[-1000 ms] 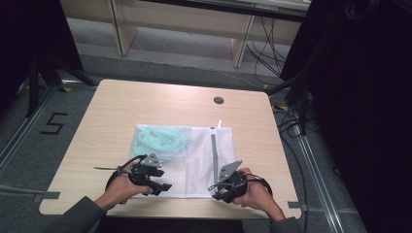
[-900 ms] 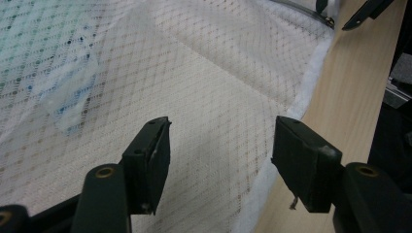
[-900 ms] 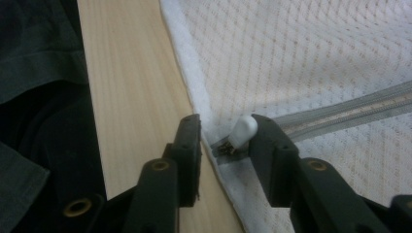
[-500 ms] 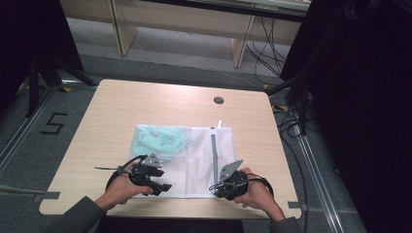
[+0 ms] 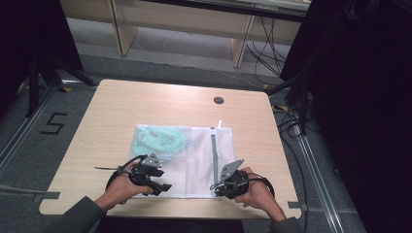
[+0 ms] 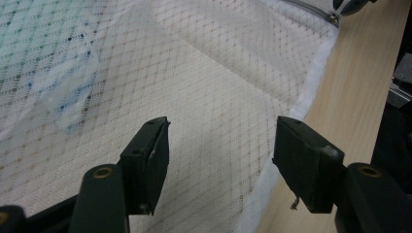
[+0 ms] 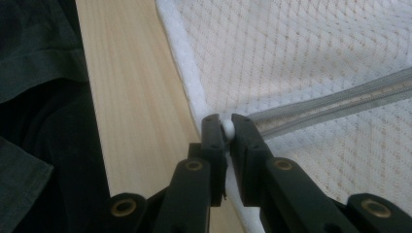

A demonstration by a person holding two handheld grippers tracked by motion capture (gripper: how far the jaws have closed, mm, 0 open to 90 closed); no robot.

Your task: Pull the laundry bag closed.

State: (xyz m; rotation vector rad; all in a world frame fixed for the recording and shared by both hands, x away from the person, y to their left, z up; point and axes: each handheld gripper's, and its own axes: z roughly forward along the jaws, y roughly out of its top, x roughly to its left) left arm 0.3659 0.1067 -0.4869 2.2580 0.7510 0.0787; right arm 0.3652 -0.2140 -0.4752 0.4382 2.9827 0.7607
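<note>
In the high view, a white mesh laundry bag (image 5: 194, 155) lies flat on the near middle of the wooden table (image 5: 121, 111), a pale green bundle (image 5: 163, 141) showing through its far left part. A grey zipper (image 5: 214, 155) runs near to far along its right side. The left gripper (image 5: 163, 184) rests over the bag's near left edge; the right gripper (image 5: 216, 187) sits at the zipper's near end.

In the left gripper view, the jaws stand spread above the mesh (image 6: 214, 97), pressing nothing.

In the right gripper view, the jaws have just been closing and now pinch a small white pull (image 7: 227, 127) at the zipper's (image 7: 340, 104) near end, by the padded hem (image 7: 182, 73).

The bag looks light, limp and prone to bunching, so it likely needs pinning near the hem while the pull is drawn.
</note>
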